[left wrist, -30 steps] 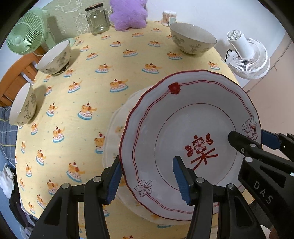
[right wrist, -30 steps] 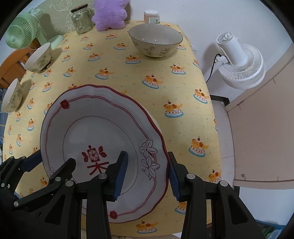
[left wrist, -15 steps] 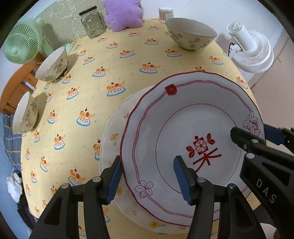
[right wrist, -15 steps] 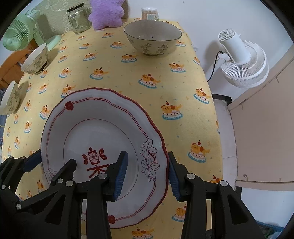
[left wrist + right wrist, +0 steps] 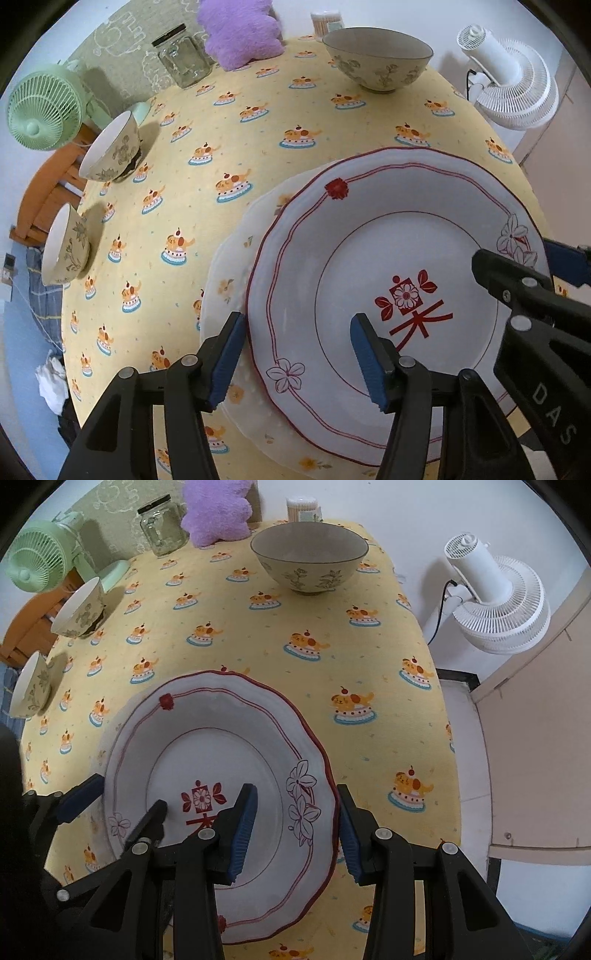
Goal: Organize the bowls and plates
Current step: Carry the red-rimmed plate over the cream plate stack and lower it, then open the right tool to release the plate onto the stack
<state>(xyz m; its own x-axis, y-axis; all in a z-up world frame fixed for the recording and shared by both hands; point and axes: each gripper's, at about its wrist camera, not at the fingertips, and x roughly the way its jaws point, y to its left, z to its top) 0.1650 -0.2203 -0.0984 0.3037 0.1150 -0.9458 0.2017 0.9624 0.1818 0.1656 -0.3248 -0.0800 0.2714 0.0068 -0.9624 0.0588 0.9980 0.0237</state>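
Observation:
A white plate with red trim (image 5: 388, 236) (image 5: 221, 738) lies on top of a pale floral plate (image 5: 236, 266) at the near edge of the yellow tablecloth. My left gripper (image 5: 299, 354) is open, its jaws straddling the plate's left rim. My right gripper (image 5: 293, 827) is open, straddling the right rim; it also shows in the left wrist view (image 5: 517, 266). A large bowl (image 5: 376, 62) (image 5: 310, 557) stands at the far right. Two smaller bowls (image 5: 114, 147) (image 5: 64, 245) stand at the left edge.
A glass jar (image 5: 181, 61), a purple plush (image 5: 240, 31) and a small container (image 5: 303, 507) stand at the table's back. A green fan (image 5: 44, 107) is at the left, a white fan (image 5: 491, 602) off the right side. A beige cabinet (image 5: 535, 738) stands right.
The red-trimmed plate has come down flatter onto the floral plate. Both grippers have pulled back slightly and the right jaws have widened around the rim.

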